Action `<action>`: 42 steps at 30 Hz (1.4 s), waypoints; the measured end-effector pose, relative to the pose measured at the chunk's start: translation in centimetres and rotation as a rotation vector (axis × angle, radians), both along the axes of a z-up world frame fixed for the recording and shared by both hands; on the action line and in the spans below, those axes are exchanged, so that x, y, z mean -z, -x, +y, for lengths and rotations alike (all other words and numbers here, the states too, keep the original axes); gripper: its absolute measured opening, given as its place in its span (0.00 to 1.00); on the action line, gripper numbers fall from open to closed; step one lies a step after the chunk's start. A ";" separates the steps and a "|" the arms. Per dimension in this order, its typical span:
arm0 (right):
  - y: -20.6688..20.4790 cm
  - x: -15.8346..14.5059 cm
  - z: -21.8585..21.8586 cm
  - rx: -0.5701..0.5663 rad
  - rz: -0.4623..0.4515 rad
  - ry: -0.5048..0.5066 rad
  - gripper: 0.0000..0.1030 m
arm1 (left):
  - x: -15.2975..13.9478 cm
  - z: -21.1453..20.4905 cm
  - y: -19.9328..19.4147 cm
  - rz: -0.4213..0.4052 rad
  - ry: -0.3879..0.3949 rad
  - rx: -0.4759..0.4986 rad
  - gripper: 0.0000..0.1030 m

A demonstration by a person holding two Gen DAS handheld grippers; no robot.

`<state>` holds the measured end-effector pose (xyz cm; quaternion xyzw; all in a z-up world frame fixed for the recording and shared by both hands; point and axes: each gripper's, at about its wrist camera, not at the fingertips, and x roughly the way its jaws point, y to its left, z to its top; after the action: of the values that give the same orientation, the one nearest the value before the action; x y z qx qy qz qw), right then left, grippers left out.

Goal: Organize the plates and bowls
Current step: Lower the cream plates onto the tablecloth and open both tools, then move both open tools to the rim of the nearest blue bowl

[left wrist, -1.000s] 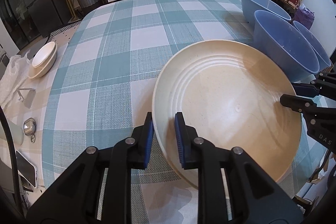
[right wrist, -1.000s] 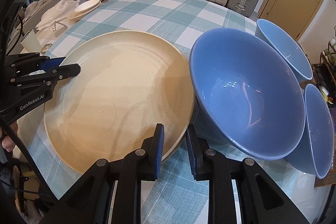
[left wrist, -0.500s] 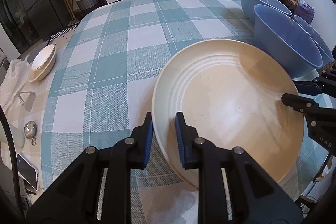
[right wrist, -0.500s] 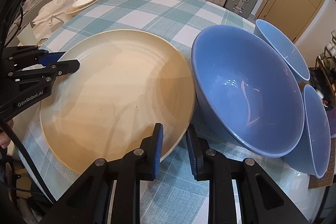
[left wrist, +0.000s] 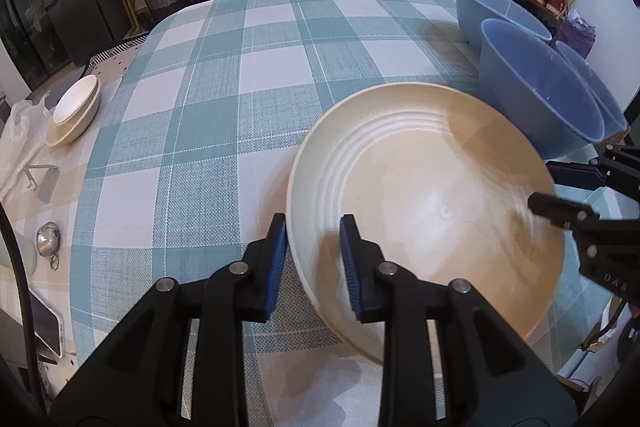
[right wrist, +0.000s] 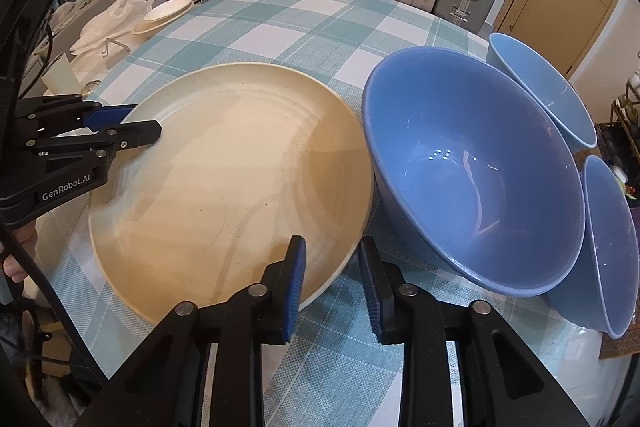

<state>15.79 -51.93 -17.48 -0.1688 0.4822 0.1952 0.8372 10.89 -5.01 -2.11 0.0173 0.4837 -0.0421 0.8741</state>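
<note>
**Both Tongs Let Go of the Big Cream Plate**

As both pairs of jaws spread, the cream plate [right wrist: 232, 183] lies flat on the checked tablecloth [left wrist: 224, 99], near the table's front edge, its rim just beside the nearest blue bowl [right wrist: 472, 167]. The left gripper [left wrist: 314, 259] straddles the plate's left rim, pads clear on either side and no longer pinching; the right gripper [right wrist: 332, 283] stands likewise astride the opposite rim, jaws opening, gripping nothing. Each tong thus has the plate directly ahead, one at each end of its width, neither nearer than the other. Two more blue bowls [right wrist: 540, 87] crowd the table's right edge, while a small stack of cream dishes [left wrist: 74, 115] waits at the far left edge, well apart.
</note>
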 end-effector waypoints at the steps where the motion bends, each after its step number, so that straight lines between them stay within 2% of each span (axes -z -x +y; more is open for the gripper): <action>1: 0.2 -0.2 0.1 -0.010 -0.002 -0.010 0.37 | -0.3 0.0 0.1 -0.005 0.015 0.001 0.35; 2: 0.4 -0.4 0.1 -0.022 -0.005 -0.020 0.46 | -0.6 0.1 0.3 -0.011 0.029 0.002 0.45; 3: 0.6 -0.7 0.2 -0.031 -0.010 -0.028 0.51 | -1.0 0.1 0.4 -0.019 0.040 0.003 0.50; 5: 1.1 -1.2 0.6 -0.054 -0.025 -0.037 0.55 | -1.9 0.0 0.9 -0.041 0.054 0.007 0.69; 6: 1.4 -1.5 0.8 -0.065 -0.035 -0.037 0.60 | -2.4 -0.1 1.1 -0.052 0.056 0.012 0.73; 9: 2.1 -2.4 1.4 -0.096 -0.064 -0.062 0.76 | -3.9 -0.2 1.9 -0.088 0.058 0.024 0.74; 11: 2.4 -3.0 1.6 -0.108 -0.075 -0.075 0.78 | -4.8 -0.3 2.3 -0.104 0.062 0.027 0.77; 15: 2.9 -4.5 1.6 -0.113 -0.113 -0.102 0.89 | -6.7 -0.2 3.2 -0.135 0.080 0.028 0.85; 17: 2.9 -5.2 1.4 -0.108 -0.121 -0.119 0.92 | -7.5 -0.3 3.6 -0.146 0.095 0.033 0.98; 21: 2.7 -6.9 0.1 -0.079 -0.123 -0.187 0.97 | -8.9 -0.7 4.1 -0.177 0.104 0.040 0.98; 26: 2.4 -8.7 -1.6 -0.046 -0.149 -0.216 0.98 | -9.9 -1.6 4.0 -0.192 0.127 0.055 0.98; 42: 1.2 -12.8 -7.6 0.036 -0.235 -0.293 0.99 | -12.3 -4.7 1.2 -0.234 0.123 0.079 0.98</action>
<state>14.61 -59.52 -4.72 -0.0578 0.3506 0.2272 0.9067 9.71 -9.69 10.23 -0.0126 0.3738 -0.1039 0.9216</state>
